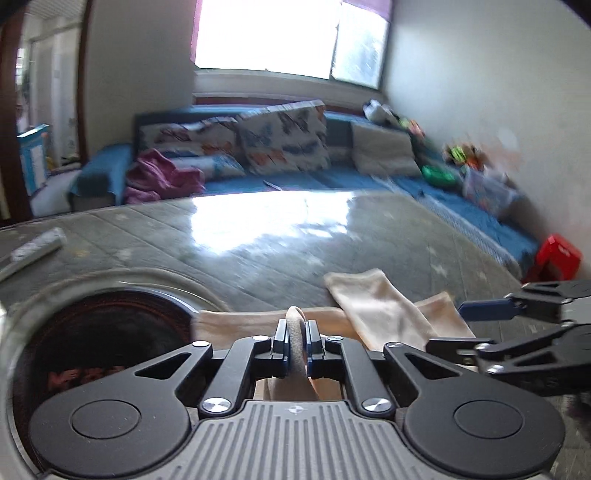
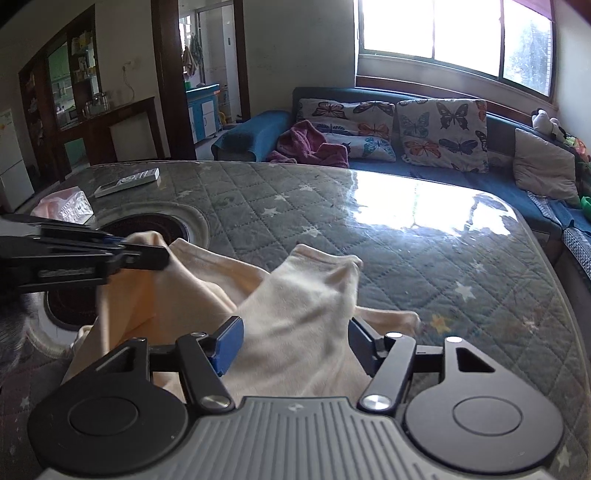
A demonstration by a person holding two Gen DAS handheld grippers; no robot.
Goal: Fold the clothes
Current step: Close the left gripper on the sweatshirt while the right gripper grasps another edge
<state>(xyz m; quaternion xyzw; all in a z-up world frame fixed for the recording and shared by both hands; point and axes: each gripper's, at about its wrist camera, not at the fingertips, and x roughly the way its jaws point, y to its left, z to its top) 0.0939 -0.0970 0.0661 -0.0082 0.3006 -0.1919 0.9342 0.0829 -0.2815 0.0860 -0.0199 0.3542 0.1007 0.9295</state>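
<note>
**Cream garment pinched at one edge, second grip not yet made**

Daylight from a wide window (image 2: 454, 33) glares off a quilted grey worktop (image 2: 369, 229) with small stars, backed by a blue sofa (image 2: 424, 162) with butterfly cushions (image 2: 439, 134). At the left of the worktop a remote control (image 2: 127, 181) lies well apart from the work, and a round dark recess (image 1: 99, 332) is set into the surface nearer the front.

The left tool (image 1: 297, 347) is clenched on a raised fold of the cream garment (image 2: 295, 306), the cloth seen squeezed between its pads in the left wrist view. The garment lies rumpled at the near edge of the worktop, partly over the rim of the recess, with one sleeve-like flap thrown up towards the middle. To its right, the right tool (image 2: 295, 341) is held released, with cloth lying between its spread pads but not pressed by them.

Several slips can be foreseen. Only a thin ridge is held on the left, so it could be pulled free if the cloth is tugged sideways. More than one layer could be caught by the right tool, because the cloth is bunched there, and a crooked fold would follow. Cloth could also sag into the recess and drag.
</note>
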